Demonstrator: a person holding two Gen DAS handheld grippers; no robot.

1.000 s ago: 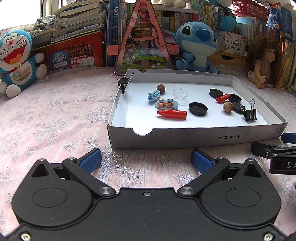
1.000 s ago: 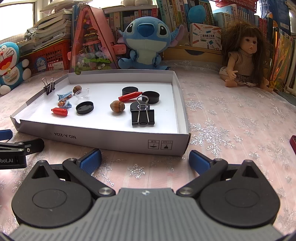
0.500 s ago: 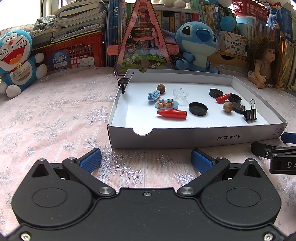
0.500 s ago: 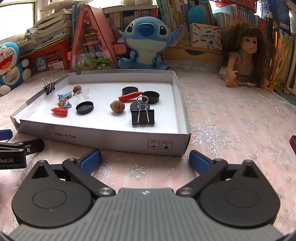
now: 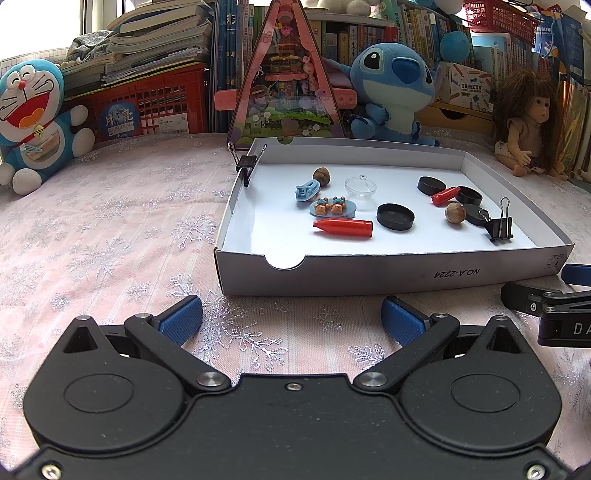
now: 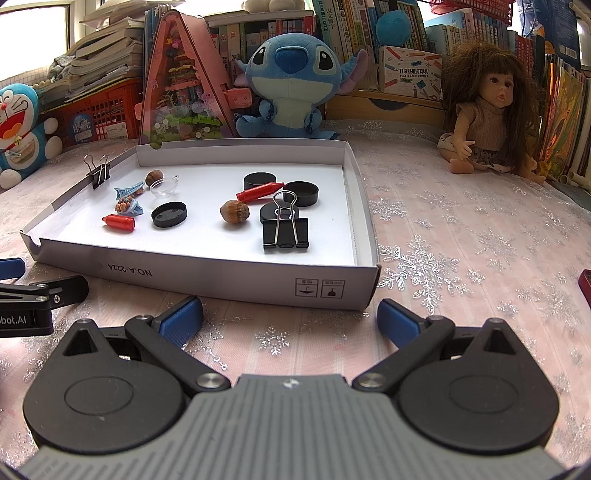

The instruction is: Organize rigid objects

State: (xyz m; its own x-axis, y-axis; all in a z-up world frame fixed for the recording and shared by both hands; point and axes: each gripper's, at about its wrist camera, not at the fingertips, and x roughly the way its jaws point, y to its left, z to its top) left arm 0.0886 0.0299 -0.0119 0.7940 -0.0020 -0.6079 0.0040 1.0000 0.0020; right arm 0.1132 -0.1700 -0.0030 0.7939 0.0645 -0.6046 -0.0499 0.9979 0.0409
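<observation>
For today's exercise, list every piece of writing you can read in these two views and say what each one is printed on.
"NO.A-2224", upside down: front wall of the white cardboard tray.
"DA", cut off: right gripper.
"bot.AI", cut off: left gripper.
"POCKET LABEL PRINTER": box on the shelf.
Book spines and red crate label: too small to read.

We look from two low fisheye cameras, one on each gripper, both set near the cloth (image 5: 110,229) and facing forward toward the bookshelves (image 6: 343,26). Our left view sits before the near left corner of the white box lid (image 5: 369,269), close to its front wall; our right view sits before the near right corner. Both views share the lid, its contents, the blue plush toy (image 6: 291,77) and the doll (image 6: 484,110); each catches the other gripper at its edge.
</observation>
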